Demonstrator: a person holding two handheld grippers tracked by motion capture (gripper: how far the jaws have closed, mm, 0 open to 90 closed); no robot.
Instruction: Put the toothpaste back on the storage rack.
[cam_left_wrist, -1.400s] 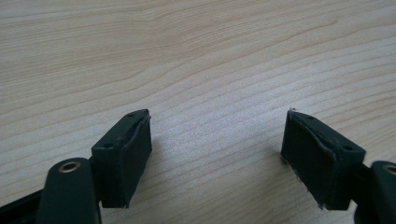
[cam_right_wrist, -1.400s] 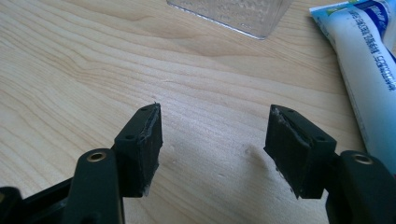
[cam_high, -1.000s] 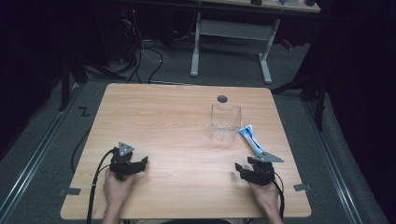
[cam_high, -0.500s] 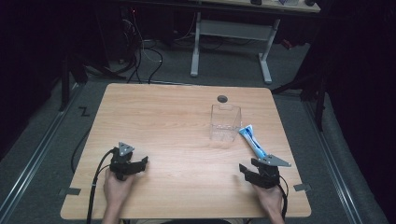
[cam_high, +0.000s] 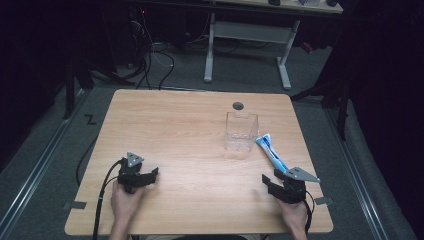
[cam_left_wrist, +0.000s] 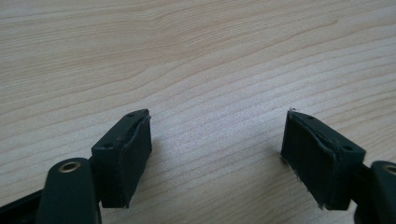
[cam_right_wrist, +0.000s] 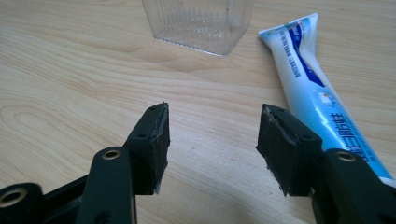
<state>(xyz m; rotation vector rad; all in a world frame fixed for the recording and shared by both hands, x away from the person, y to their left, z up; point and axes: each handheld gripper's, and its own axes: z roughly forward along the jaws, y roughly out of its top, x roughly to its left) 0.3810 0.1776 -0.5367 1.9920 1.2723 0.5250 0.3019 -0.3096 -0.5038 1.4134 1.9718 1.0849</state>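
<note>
A blue and white toothpaste tube (cam_high: 271, 152) lies flat on the wooden table (cam_high: 175, 130), right of a clear square plastic cup (cam_high: 240, 131). My right gripper (cam_high: 272, 182) rests near the front right edge, just in front of the tube's near end. It is open with nothing between its jaws. In the right gripper view the tube (cam_right_wrist: 310, 79) runs along the right jaw's outer side, and the cup (cam_right_wrist: 198, 23) stands ahead. My left gripper (cam_high: 150, 175) sits at the front left, open over bare wood (cam_left_wrist: 210, 70).
A small dark round hole (cam_high: 238, 105) marks the table top behind the cup. Cables trail off the table's front left. A white-legged desk (cam_high: 250, 45) stands beyond the table on the grey floor.
The right gripper has drifted slightly toward the table's front right corner. The left gripper, tube and cup have stayed put.
</note>
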